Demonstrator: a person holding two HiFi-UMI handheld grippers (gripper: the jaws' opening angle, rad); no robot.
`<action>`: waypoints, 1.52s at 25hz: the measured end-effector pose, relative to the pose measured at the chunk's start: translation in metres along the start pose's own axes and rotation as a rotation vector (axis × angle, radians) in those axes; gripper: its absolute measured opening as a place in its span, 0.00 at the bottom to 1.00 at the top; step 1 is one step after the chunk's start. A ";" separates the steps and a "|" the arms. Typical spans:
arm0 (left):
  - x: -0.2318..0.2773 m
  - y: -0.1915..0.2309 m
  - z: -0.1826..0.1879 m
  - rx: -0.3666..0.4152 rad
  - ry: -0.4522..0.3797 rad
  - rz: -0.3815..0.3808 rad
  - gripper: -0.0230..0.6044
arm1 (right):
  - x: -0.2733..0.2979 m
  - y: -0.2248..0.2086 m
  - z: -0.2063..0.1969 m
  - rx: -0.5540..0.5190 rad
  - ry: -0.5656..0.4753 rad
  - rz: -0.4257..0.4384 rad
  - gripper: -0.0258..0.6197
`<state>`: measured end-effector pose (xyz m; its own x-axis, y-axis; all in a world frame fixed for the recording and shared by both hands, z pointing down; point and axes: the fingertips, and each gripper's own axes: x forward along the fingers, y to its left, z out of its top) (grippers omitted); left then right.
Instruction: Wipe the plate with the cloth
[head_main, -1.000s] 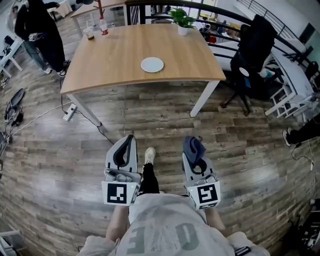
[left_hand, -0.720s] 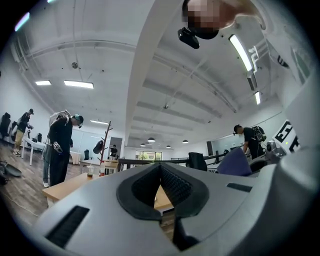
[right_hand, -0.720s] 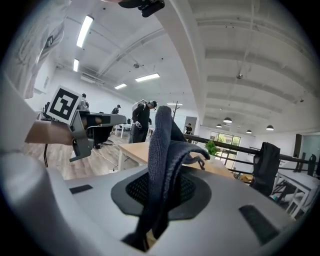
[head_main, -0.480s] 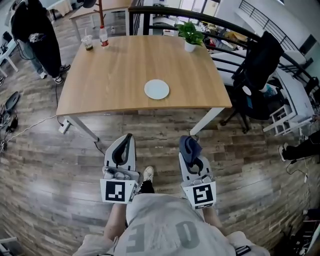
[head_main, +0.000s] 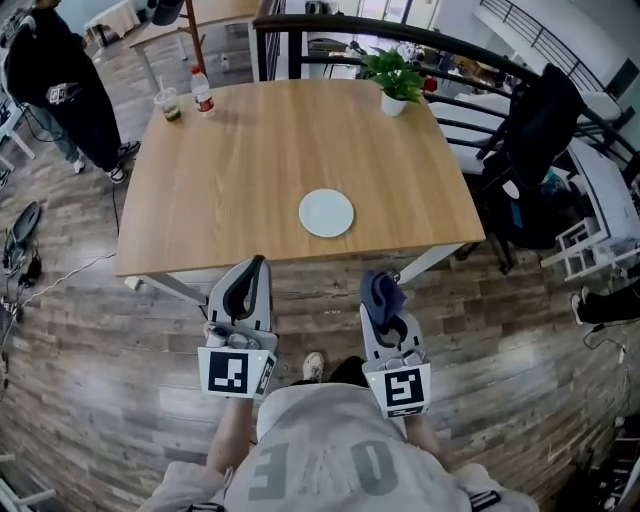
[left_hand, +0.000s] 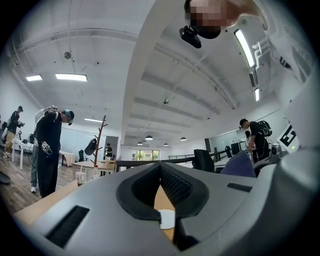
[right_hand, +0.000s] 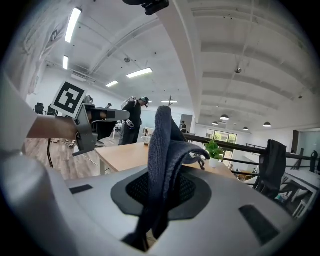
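Head view shows the plate (head_main: 326, 213) near the table's (head_main: 200, 150) front edge, right of centre. The right gripper (head_main: 385, 305) clamps the cloth (head_main: 379, 287); the left gripper (head_main: 256, 268) is closed and empty. Both are short of the table, so this is likely the approach. Next, the cloth must reach the plate.

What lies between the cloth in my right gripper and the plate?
Only the table's near edge and bare wood separate cloth and plate, per the head view.

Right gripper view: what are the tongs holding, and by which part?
Dark blue cloth, pinched by the right tongs at a bunched fold; the rest sticks up. Left tongs shut, empty.
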<state>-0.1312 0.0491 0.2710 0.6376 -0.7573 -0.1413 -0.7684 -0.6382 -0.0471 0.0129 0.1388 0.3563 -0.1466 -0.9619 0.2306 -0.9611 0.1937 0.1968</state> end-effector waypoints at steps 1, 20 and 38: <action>0.007 0.003 -0.004 -0.003 0.010 -0.001 0.05 | 0.005 -0.003 -0.002 0.009 0.009 0.000 0.13; 0.191 0.039 -0.041 0.000 0.056 0.091 0.05 | 0.192 -0.136 0.024 -0.023 -0.048 0.162 0.13; 0.259 0.103 -0.061 -0.011 0.127 0.184 0.05 | 0.282 -0.174 0.031 0.080 -0.027 0.228 0.13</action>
<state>-0.0422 -0.2212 0.2901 0.4892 -0.8719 -0.0209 -0.8721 -0.4888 -0.0215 0.1315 -0.1723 0.3578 -0.3672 -0.9000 0.2349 -0.9177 0.3917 0.0662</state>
